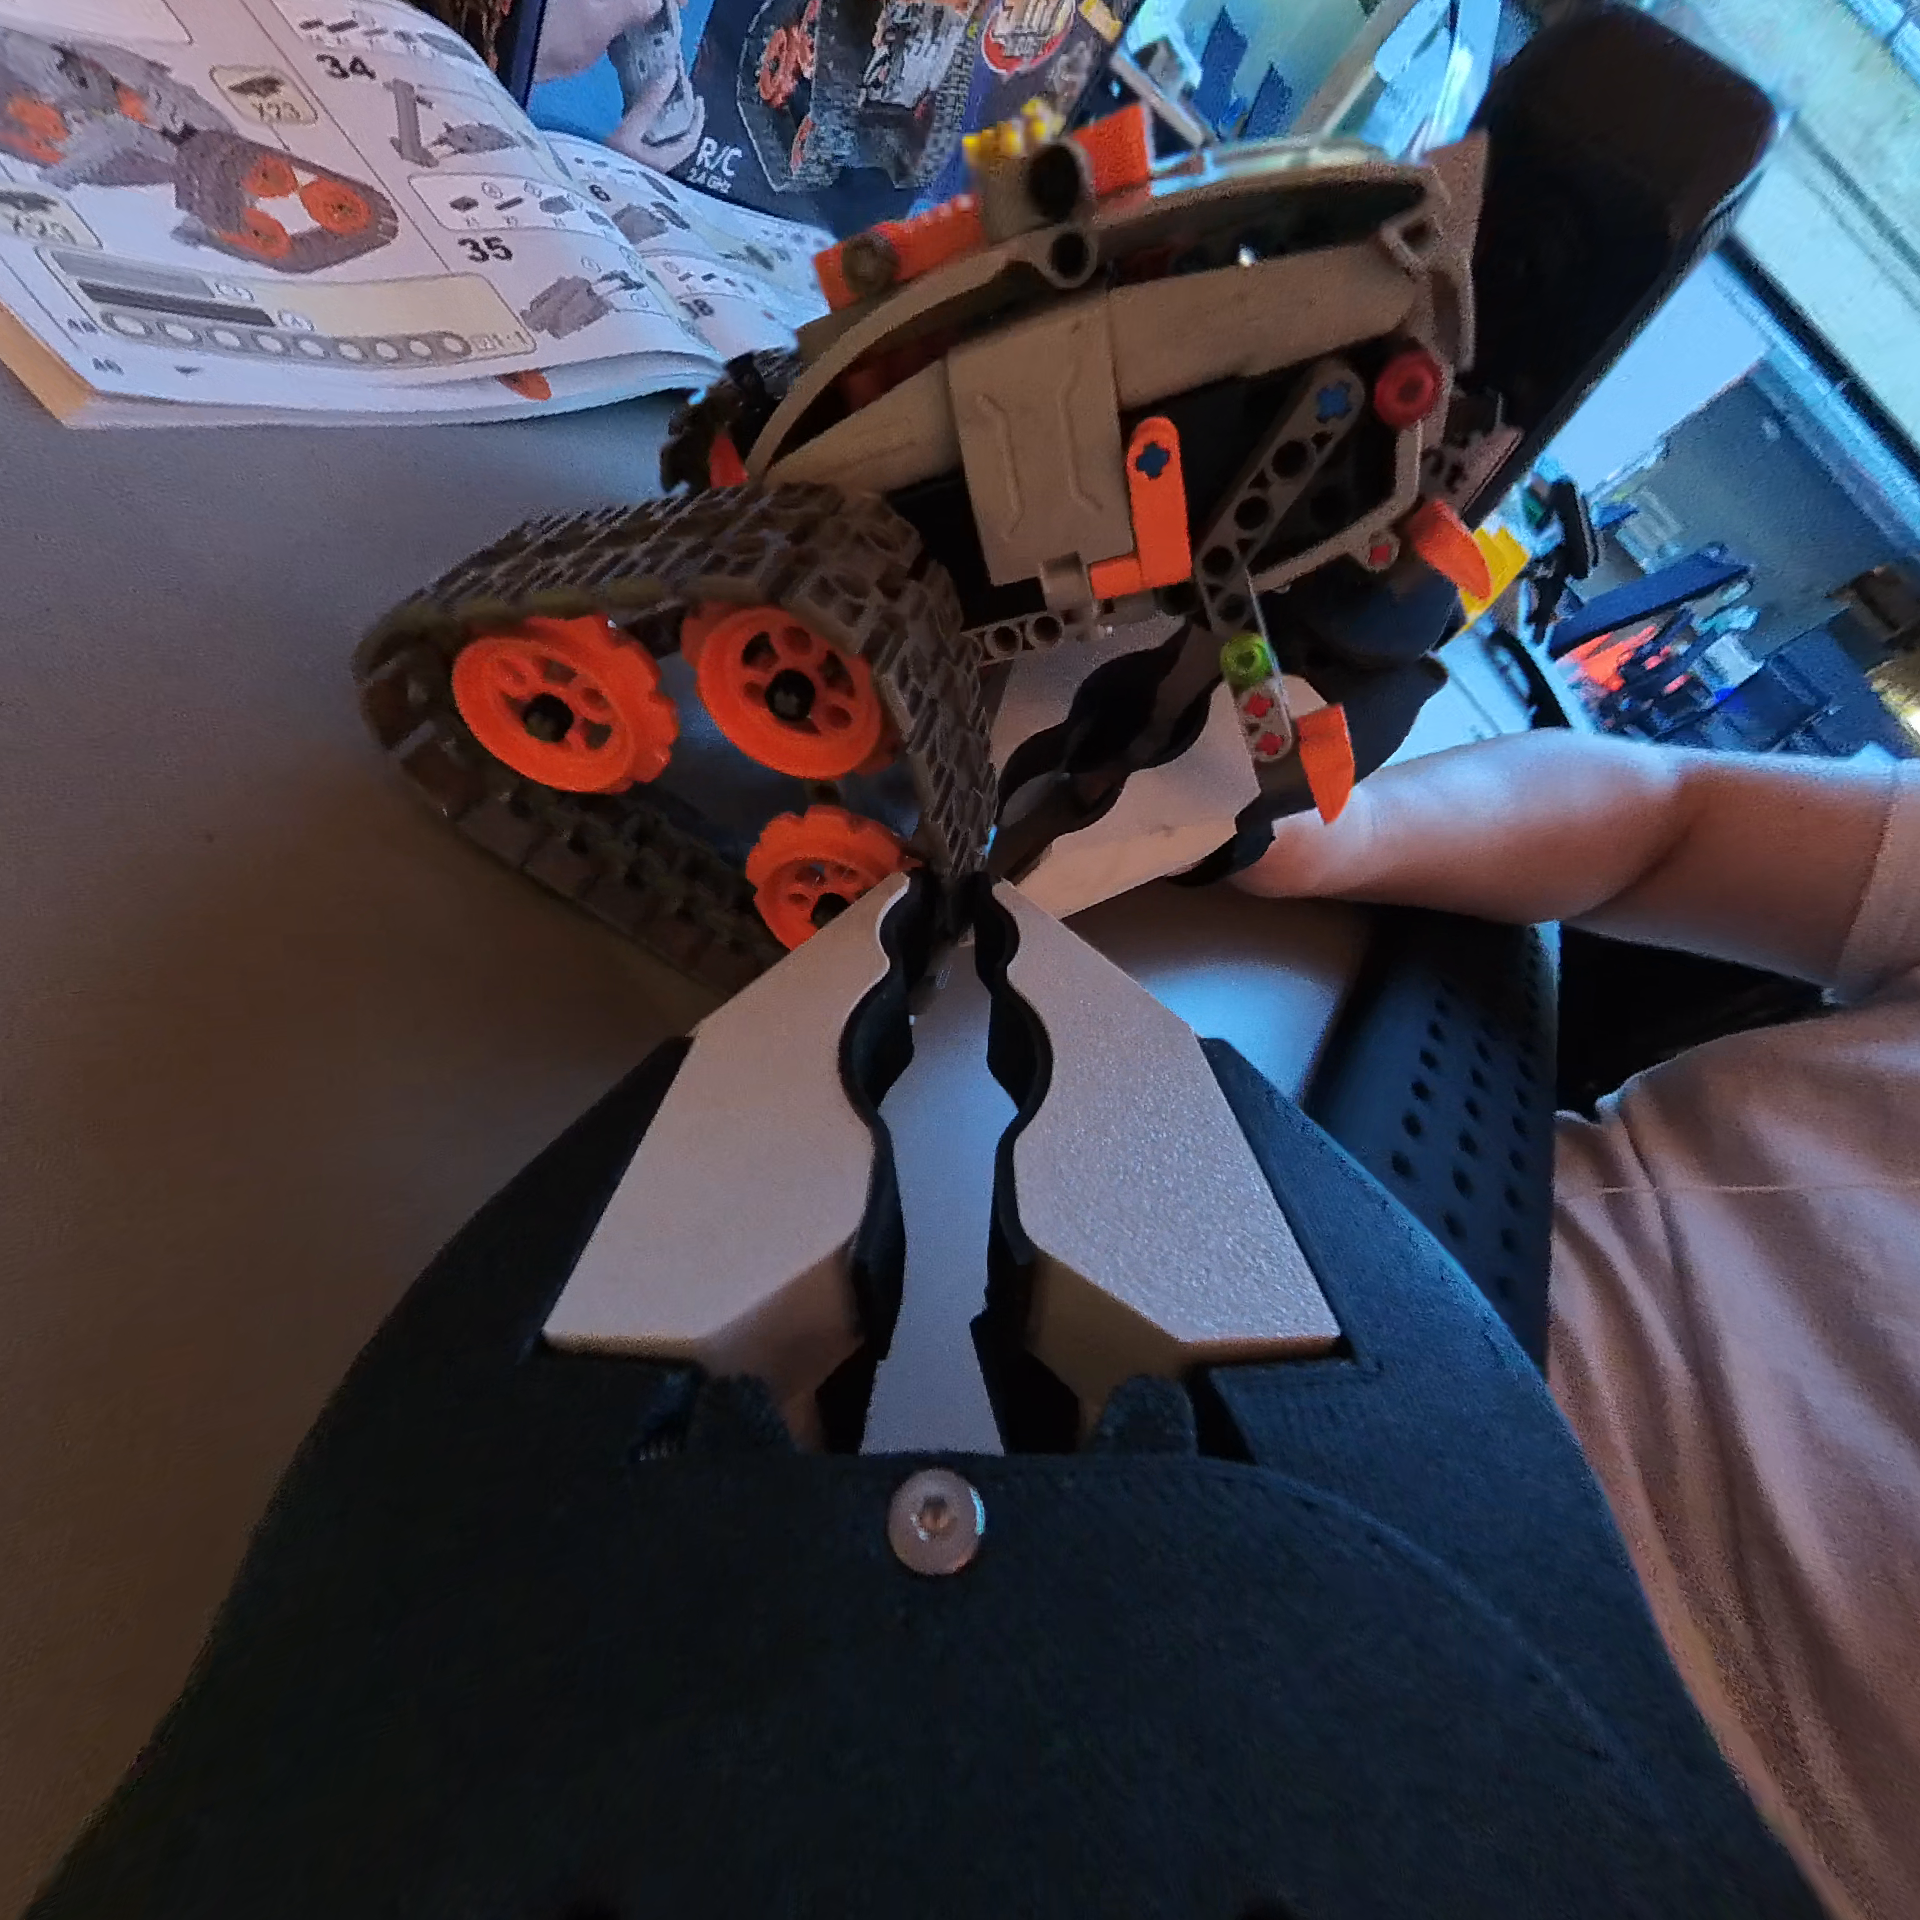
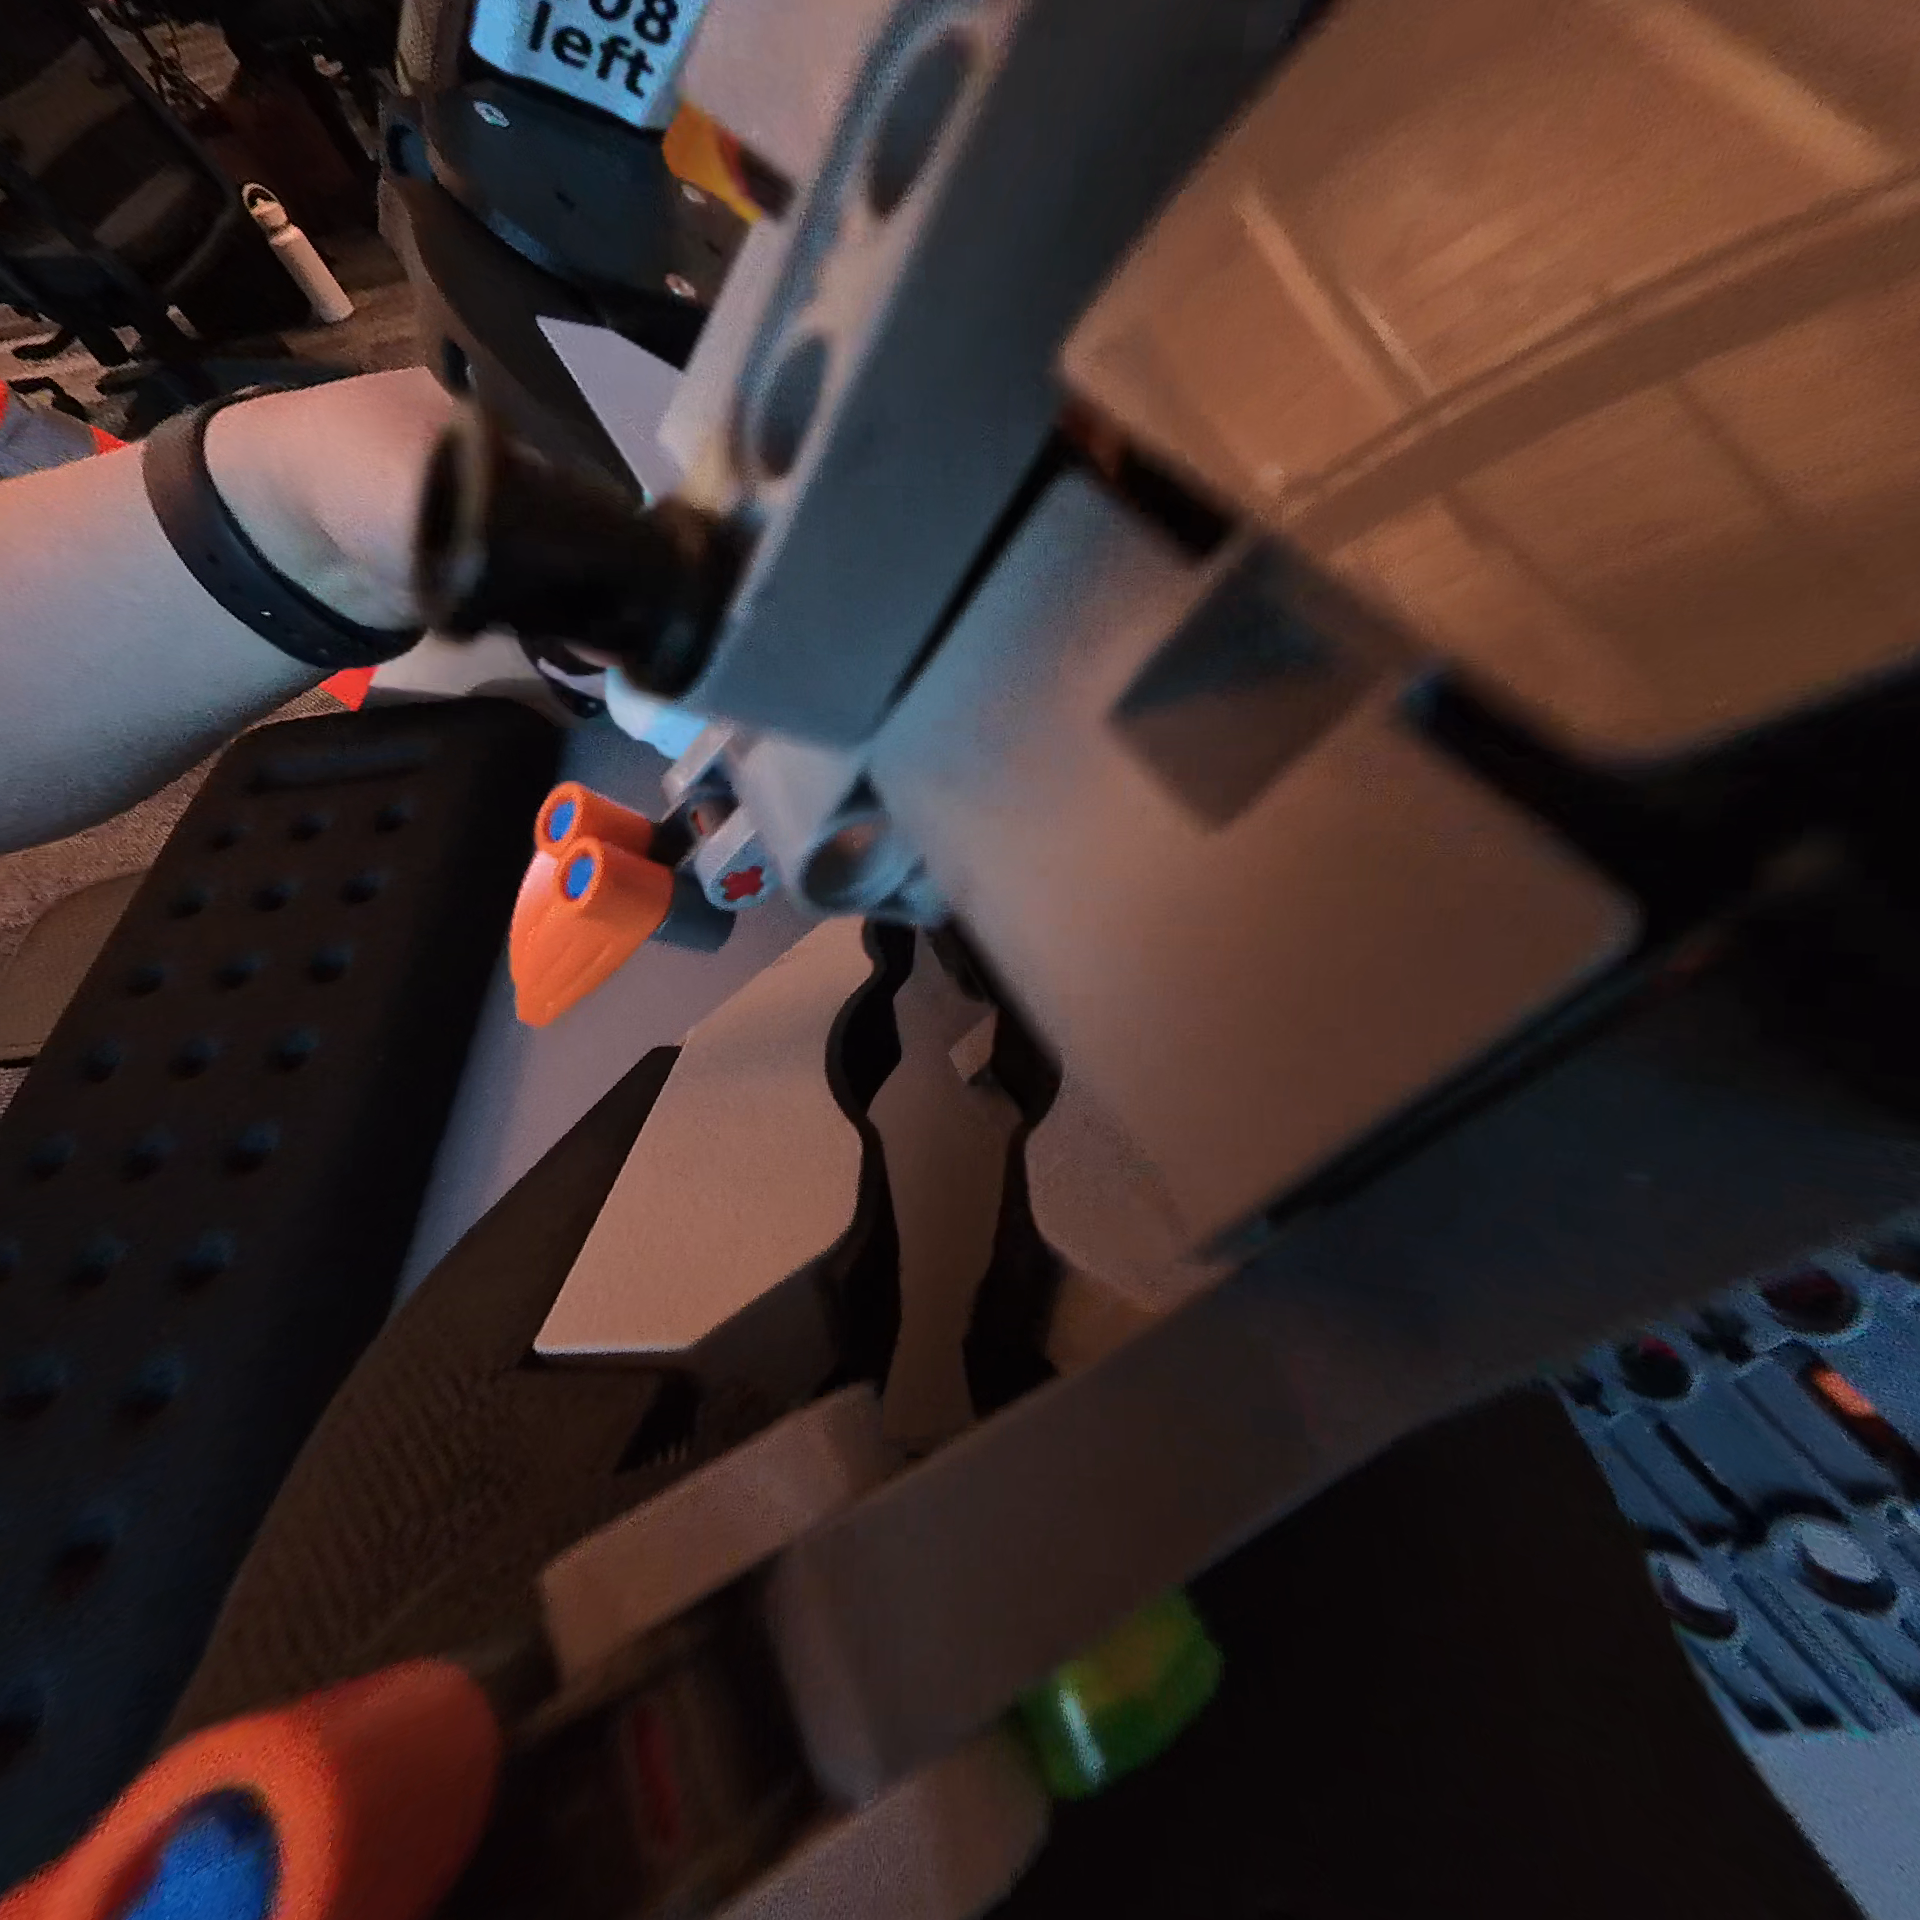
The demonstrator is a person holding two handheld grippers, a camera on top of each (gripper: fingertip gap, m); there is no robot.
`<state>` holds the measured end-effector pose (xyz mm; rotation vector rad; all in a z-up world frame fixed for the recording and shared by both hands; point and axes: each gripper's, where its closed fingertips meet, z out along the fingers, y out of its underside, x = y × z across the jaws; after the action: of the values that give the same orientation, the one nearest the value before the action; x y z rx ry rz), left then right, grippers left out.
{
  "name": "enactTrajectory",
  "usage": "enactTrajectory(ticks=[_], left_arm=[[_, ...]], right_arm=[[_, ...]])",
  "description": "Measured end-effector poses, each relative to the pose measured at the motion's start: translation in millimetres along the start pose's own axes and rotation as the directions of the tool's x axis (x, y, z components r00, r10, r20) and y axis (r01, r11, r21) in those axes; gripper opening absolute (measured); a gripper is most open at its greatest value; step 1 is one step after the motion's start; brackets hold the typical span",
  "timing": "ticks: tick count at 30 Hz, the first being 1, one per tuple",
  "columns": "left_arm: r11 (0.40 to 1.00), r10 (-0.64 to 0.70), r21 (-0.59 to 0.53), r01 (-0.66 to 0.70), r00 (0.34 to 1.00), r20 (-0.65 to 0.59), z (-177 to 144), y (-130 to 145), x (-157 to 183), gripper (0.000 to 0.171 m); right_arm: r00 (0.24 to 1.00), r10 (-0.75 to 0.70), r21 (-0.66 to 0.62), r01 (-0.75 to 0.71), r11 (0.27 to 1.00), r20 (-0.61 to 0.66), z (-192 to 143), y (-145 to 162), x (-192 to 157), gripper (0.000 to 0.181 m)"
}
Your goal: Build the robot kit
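Note:
A brick-built tracked vehicle [image 1: 1049, 447] with a grey body, a dark track [image 1: 727, 551] and orange wheels [image 1: 561, 707] stands tilted on the table. My left gripper [image 1: 951, 899] is shut on the track's near end. My right gripper [image 1: 1023, 831] comes in from the right, just beyond the left one's tips. In its own view the right gripper [image 2: 935, 977] stands nearly shut under the vehicle's grey body [image 2: 1195, 831], apparently clamped on a beam; the contact is mostly hidden. An orange claw piece [image 2: 582, 904] sticks out left of it. The left gripper [image 2: 561, 208] shows at the top.
An open instruction booklet [image 1: 312, 208] and a printed box [image 1: 883, 83] lie at the back of the grey table [image 1: 208, 935]. A black perforated chair part [image 1: 1444, 1122] is at the right, by a person's hand [image 1: 1455, 821]. A wrist with a black band [image 2: 229, 540] is at the left.

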<state>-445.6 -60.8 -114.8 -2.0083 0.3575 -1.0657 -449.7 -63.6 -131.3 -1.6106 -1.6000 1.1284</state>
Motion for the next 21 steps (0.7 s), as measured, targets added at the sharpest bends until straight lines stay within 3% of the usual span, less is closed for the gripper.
enactTrajectory(ticks=[1, 10, 17, 21], left_arm=[[0.999, 0.031, -0.005, -0.031, 0.999, 0.009, -1, 0, 0, 0.006], [0.931, 0.363, -0.112, -0.349, 0.919, 0.152, -1, 9, -5, 0.008], [0.927, 0.373, -0.112, -0.358, 0.909, 0.186, 0, 10, -6, 0.008], [0.959, 0.280, -0.088, -0.269, 0.946, 0.160, 0, 10, -6, 0.007]], right_arm=[[1.000, -0.006, 0.003, 0.006, 1.000, -0.001, 0, 0, 0, 0.013], [1.000, 0.011, 0.015, -0.011, 1.000, 0.011, 0, -3, 2, 0.012], [1.000, 0.005, 0.018, -0.006, 1.000, 0.015, 0, -4, 3, 0.014], [1.000, 0.003, 0.020, -0.003, 1.000, 0.008, 0, -4, 4, 0.015]])
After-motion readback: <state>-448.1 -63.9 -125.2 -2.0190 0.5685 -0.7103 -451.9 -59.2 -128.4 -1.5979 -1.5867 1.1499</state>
